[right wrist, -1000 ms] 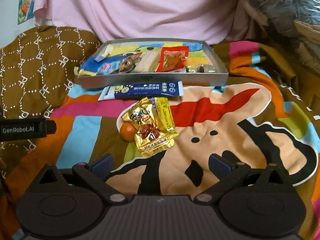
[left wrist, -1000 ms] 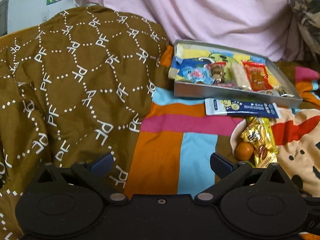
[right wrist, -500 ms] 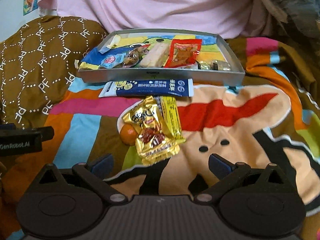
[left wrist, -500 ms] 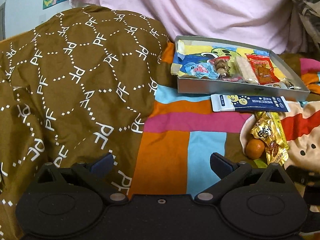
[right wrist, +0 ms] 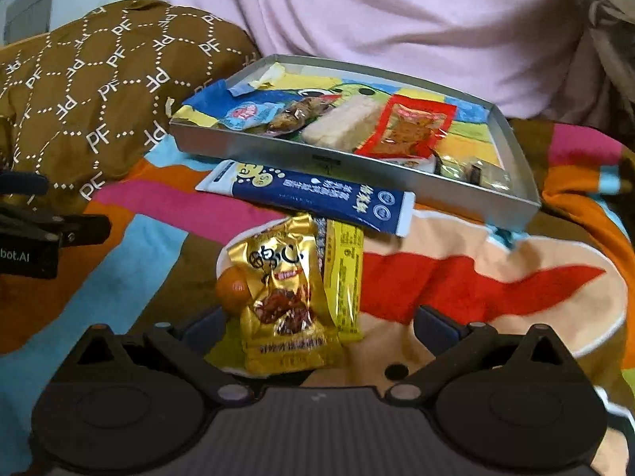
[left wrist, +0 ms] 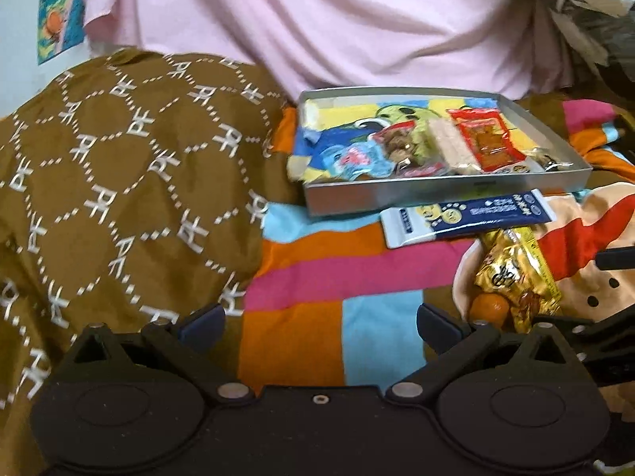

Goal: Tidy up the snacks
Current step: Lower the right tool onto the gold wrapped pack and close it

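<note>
A grey metal tray point(right wrist: 325, 158) point(left wrist: 436, 194) holds several snacks: a blue packet point(right wrist: 246, 113), a pale bar point(right wrist: 341, 125), a red packet point(right wrist: 408, 129). In front of it on the blanket lie a long blue-and-white packet point(right wrist: 317, 194) point(left wrist: 468, 216), a gold packet point(right wrist: 285, 293) point(left wrist: 512, 273), a yellow stick packet point(right wrist: 343, 273) and a small orange ball point(right wrist: 232, 289) point(left wrist: 486, 307). My right gripper point(right wrist: 317, 323) is open, its fingers on either side of the gold packet's lower half. My left gripper point(left wrist: 319, 323) is open and empty over the striped blanket, left of the snacks.
A brown patterned quilt point(left wrist: 119, 182) is heaped at the left. A pink sheet point(left wrist: 337, 27) hangs behind the tray. The colourful cartoon blanket point(right wrist: 496, 277) covers the bed. The left gripper's body shows at the left edge of the right wrist view point(right wrist: 35, 234).
My right gripper has moved forward and down until its open fingers flank the gold packet. My left gripper has shifted right and forward towards the snacks. Both stayed open.
</note>
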`<state>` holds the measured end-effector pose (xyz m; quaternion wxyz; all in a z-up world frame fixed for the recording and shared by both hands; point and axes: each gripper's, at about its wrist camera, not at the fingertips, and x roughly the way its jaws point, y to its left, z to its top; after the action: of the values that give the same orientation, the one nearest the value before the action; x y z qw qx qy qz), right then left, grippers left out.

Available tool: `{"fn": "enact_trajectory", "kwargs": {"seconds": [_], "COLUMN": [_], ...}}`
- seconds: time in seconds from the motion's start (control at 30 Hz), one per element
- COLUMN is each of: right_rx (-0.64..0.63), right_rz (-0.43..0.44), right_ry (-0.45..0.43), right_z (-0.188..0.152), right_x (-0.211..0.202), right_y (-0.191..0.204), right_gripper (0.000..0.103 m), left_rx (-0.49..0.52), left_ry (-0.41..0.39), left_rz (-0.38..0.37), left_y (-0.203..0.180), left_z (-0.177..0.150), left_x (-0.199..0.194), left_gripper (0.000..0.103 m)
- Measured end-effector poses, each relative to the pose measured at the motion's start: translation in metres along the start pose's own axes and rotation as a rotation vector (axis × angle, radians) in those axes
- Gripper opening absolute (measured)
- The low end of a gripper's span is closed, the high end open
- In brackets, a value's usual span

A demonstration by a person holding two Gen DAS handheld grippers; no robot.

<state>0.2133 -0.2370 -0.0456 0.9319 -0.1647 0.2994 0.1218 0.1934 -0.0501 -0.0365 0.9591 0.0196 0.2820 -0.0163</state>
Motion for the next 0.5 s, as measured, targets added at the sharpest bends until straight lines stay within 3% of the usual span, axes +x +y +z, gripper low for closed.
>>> {"fn": "enact_trajectory", "kwargs": {"seconds": [0.23,0.37,0.5], "right_rx": [-0.157,-0.151,-0.178], "right_rz": [0.048,0.059,0.043], "right_ry": [-0.007,0.015,0.023], "right_z": [-0.002,-0.005,-0.010], "right_x": [0.019,0.025,0.028], "right_y": [0.012,0.014,0.019], "right_gripper": [0.102,0.090,0.086], "left_rx": [0.021,0.023,0.043], "left_ry": [0.024,0.030,0.021], "left_rz": [-0.042,-0.050,-0.074], "left_y": [-0.003,-0.004,-0.008], "left_z": [0.002,0.000,0.001], "left_x": [0.014,0.022,0.027], "left_gripper": [0.102,0.102,0.102]}}
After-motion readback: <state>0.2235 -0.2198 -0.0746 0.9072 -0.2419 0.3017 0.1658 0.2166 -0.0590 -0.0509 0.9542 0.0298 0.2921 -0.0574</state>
